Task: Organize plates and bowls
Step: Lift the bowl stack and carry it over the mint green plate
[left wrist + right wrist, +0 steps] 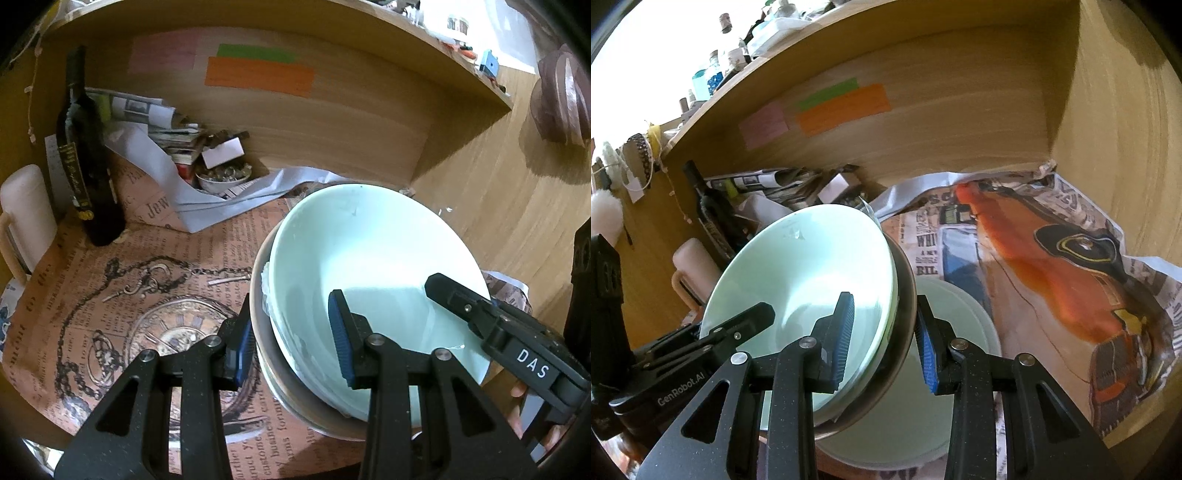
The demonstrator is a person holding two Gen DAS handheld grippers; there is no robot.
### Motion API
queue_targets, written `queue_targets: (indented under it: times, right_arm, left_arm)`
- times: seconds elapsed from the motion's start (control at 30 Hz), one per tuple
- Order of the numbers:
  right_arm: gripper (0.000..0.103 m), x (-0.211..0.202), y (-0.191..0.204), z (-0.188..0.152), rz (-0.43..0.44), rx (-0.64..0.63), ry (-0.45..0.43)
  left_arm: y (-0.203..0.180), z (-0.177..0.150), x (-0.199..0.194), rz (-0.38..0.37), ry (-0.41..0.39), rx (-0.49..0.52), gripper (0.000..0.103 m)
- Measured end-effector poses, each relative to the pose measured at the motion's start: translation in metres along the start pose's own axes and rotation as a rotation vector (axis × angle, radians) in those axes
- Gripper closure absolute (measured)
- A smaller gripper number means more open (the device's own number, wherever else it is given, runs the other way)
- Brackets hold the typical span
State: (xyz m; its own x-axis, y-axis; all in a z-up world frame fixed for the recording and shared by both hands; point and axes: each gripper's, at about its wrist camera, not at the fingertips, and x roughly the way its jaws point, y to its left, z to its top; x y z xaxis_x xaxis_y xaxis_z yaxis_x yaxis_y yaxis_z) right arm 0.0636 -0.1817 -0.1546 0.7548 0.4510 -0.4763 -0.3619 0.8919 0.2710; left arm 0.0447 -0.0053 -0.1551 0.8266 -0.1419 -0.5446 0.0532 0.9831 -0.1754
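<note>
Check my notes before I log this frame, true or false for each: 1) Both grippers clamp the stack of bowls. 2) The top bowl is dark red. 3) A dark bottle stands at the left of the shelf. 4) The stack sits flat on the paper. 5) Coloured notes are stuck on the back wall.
1) True: left gripper and right gripper each pinch the rim of the stack of bowls.
2) False: the top bowl is pale green.
3) True: the bottle stands upright.
4) False: it is tilted, held by the rims.
5) True: the notes are orange, green and pink.
</note>
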Motion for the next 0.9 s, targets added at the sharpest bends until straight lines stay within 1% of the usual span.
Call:
queue_targets:
  times: [0.43, 0.73, 0.9]
  right_arm:
    - [0.073, 0.004, -0.020, -0.007, -0.026, 0.038, 0.039]
    - [0.073, 0.015, -0.027, -0.009, -0.039, 0.050, 0.074]
    - [0.073, 0.021, -0.032, -0.011, -0.045, 0.058, 0.088]
  left_arm:
    - [-0.011, -0.010, 0.021, -0.017, 0.066, 0.001, 0.065]
    - [-0.010, -0.012, 0.038, -0.022, 0.113, -0.010, 0.065]
    - [-0.010, -0.010, 0.041, -0.034, 0.100, -0.009, 0.065]
